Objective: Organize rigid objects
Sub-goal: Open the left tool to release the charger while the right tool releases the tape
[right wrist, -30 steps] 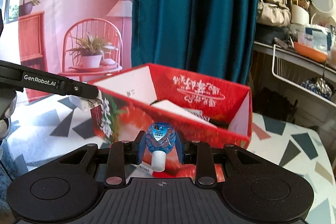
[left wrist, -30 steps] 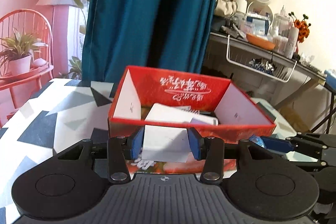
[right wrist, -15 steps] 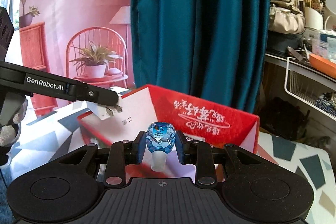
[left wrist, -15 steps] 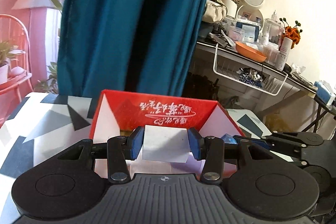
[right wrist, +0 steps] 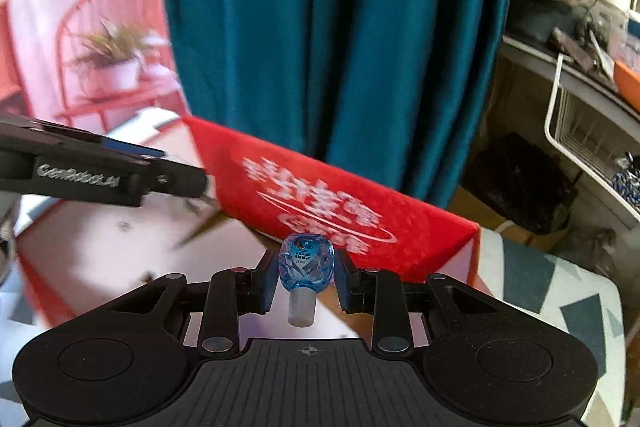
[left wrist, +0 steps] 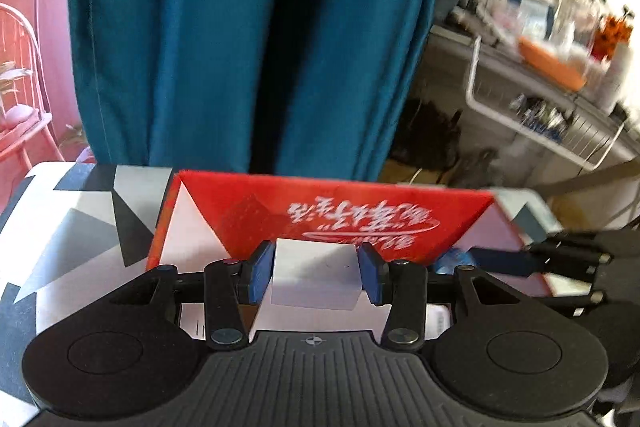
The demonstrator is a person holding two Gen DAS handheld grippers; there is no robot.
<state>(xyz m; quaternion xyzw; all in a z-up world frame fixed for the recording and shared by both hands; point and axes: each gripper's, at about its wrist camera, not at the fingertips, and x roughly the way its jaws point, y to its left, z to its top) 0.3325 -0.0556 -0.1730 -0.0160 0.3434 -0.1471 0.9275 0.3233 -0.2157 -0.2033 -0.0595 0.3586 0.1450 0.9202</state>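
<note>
Left gripper: clamped on a white box, broad face toward the camera, held over the open red carton. Right gripper: clamped on a blue faceted bottle, long axis upright in view, white cap nearest the camera, also over the carton. Carton sits near the table's far edge. Its contents are mostly hidden; the background is motion-blurred.

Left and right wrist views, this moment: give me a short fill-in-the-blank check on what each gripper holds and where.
1. The left gripper is shut on a small ____ box.
2. The right gripper holds a faceted ____ bottle with a white cap.
3. Both grippers are at an open ____ carton.
4. Behind the carton hangs a ____ curtain.

Missing words: white; blue; red; teal
</note>
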